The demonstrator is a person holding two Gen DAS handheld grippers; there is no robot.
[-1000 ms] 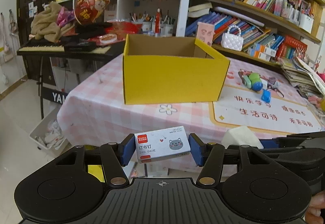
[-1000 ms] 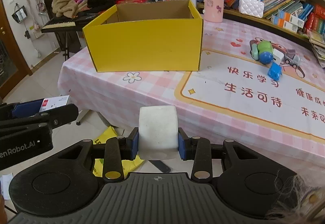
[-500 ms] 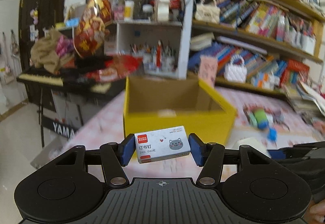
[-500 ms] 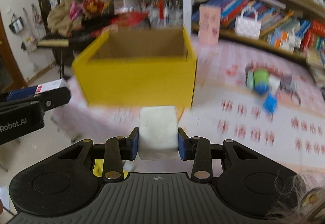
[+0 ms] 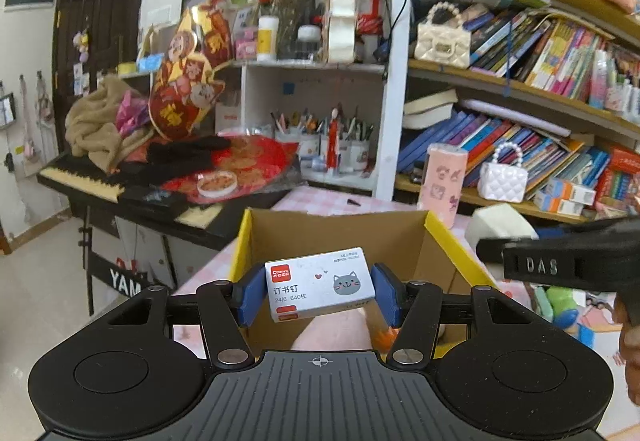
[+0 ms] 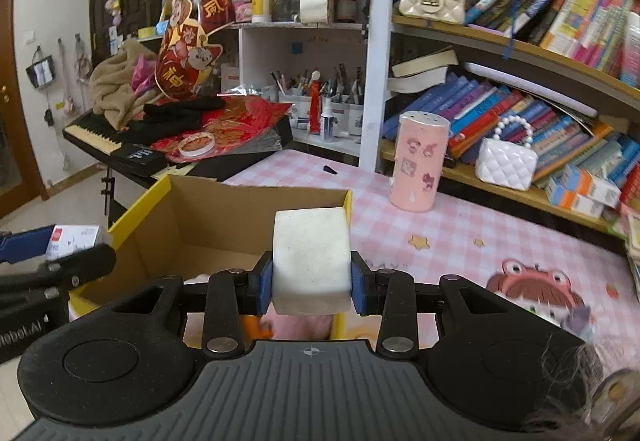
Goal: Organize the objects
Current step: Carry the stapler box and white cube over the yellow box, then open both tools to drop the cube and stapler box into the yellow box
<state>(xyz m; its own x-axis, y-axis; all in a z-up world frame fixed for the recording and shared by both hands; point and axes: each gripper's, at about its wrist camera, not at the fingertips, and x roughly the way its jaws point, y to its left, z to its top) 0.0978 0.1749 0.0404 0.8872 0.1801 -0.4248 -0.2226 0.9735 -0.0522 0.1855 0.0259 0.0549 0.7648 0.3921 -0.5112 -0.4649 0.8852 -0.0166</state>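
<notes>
Carried up and forward from below the table edge, now over the open yellow box (image 5: 448, 241). Left gripper (image 5: 320, 291) clenched on a staple box (image 5: 320, 287), cat label up, hanging above the box interior. Right gripper (image 6: 312, 281) clamped on a white block (image 6: 310, 257) at the box's 3 o'clock wall, seen at 3 o'clock in the left view. Pink canister (image 6: 418, 161) at 1 o'clock on the checked cloth (image 6: 460, 225)

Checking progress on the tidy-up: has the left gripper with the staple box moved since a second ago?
Yes. The left gripper, shut on the staple box, went forward to the yellow box, now over its opening.
</notes>
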